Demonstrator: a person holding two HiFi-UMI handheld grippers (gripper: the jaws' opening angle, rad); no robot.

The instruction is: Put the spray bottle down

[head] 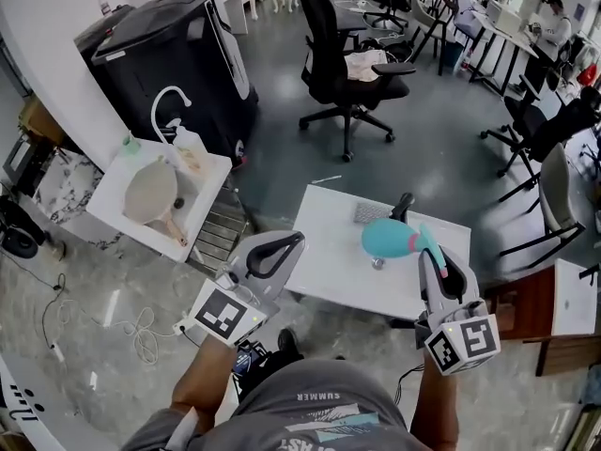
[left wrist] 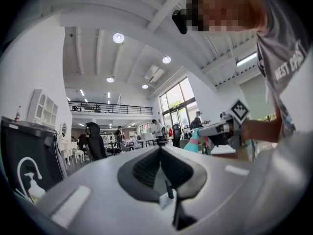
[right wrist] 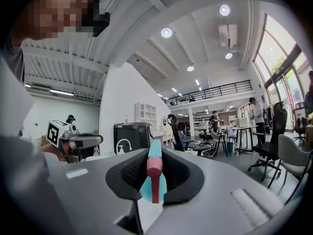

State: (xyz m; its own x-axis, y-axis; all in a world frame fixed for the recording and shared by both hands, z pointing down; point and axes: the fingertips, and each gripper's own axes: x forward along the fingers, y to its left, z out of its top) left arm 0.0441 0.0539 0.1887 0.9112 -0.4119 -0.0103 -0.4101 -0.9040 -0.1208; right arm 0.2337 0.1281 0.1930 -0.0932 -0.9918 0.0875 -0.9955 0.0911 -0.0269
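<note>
Nearest us, our right claw [head: 434,252] is clamped on the pink-triggered neck of the smooth teal spray bottle [head: 390,238], its rounded body level, base pointing left over the flat white worktop [head: 329,261] on glossy grey floor [head: 282,158], while our left claw [head: 299,241] is closed and empty.

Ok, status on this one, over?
Right claw clamped on teal spray bottle, held level over white table. Left claw empty, tips together. Grey mesh piece on table beyond the bottle.
</note>
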